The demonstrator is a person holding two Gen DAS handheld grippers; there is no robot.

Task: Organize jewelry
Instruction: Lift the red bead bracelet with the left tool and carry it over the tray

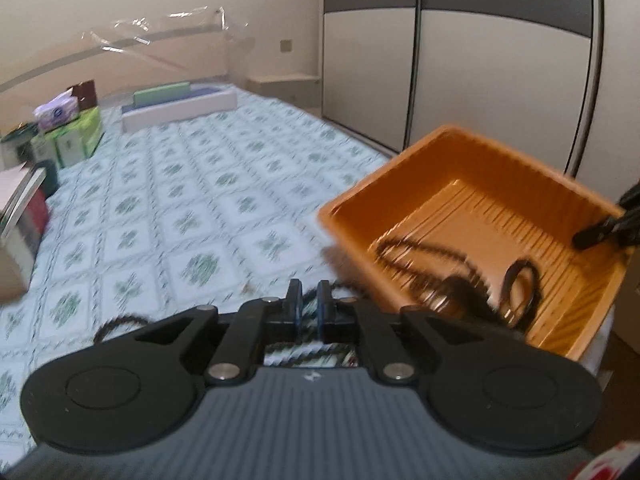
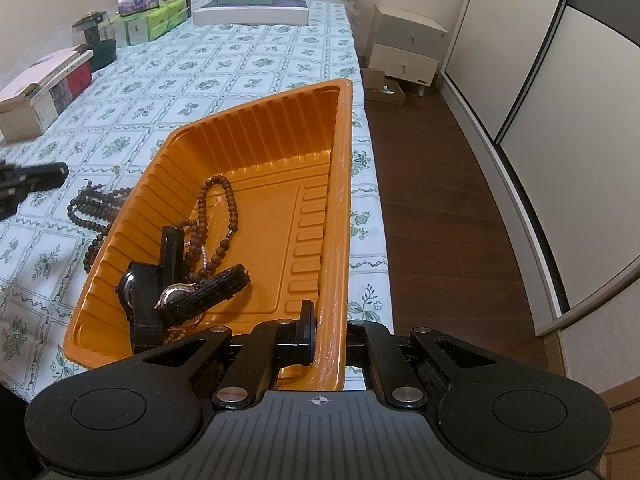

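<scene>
Beside the orange tray [image 2: 256,132], on the bed, a bead string [image 2: 94,208] is lying; the left gripper [image 1: 309,295], nearly closed, holds nothing visible. The right gripper [image 2: 326,330] is clamped on the tray's rim, so a tug could tip out the watches [image 2: 176,298].

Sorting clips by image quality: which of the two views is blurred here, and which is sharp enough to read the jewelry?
Left wrist view: smeared by motion, the orange tray and the beads in it streaked. Right wrist view: sharp, the brown beads and the watches read clearly; fisheye bends the wardrobe edges; soft light, no strong glare.
</scene>
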